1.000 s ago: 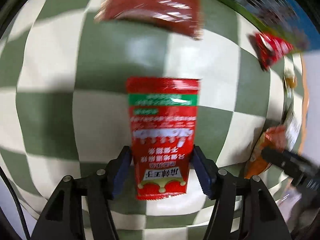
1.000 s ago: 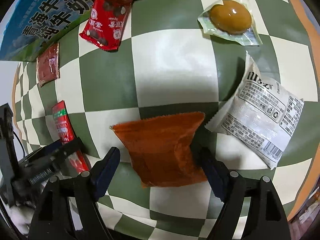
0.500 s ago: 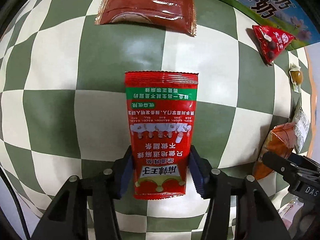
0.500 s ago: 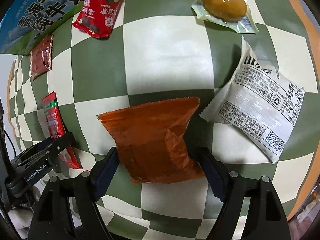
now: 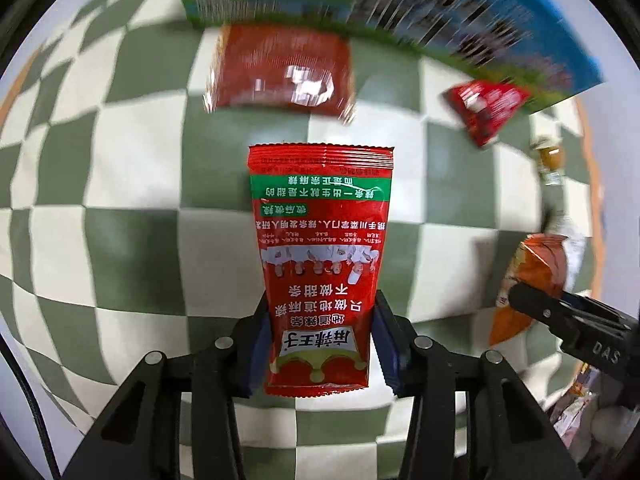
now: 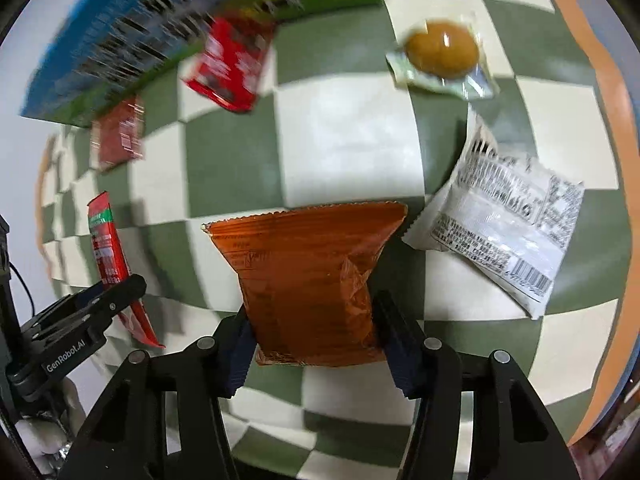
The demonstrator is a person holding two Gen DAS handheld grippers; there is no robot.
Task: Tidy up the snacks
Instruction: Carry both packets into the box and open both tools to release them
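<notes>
In the left wrist view my left gripper [image 5: 322, 348] is closing its jaws on a red snack sachet [image 5: 320, 240] with a green band, and both pads press its lower sides; it hangs above the checkered cloth. The right gripper [image 6: 314, 340], seen in the right wrist view, is also closing, its pads squeezing the bottom of an orange snack bag [image 6: 308, 276] that is crumpled at the waist. The same red sachet [image 6: 108, 248] shows at the left of the right wrist view, and the orange bag [image 5: 532, 276] at the right of the left one.
A blue-green milk carton [image 6: 160, 32] lies along the far edge. Near it are a dark red flat packet [image 5: 280, 72] and a red triangular packet [image 5: 484, 108]. A vacuum-packed brown egg [image 6: 440, 52] and a white wrapped snack [image 6: 504, 224] lie to the right on the green-and-white checkered cloth [image 6: 344, 140].
Both grippers closed onto their packets: left on the red sachet, right on the orange bag, which crumpled. Both rose from the cloth; the carton now fills more of the top.
</notes>
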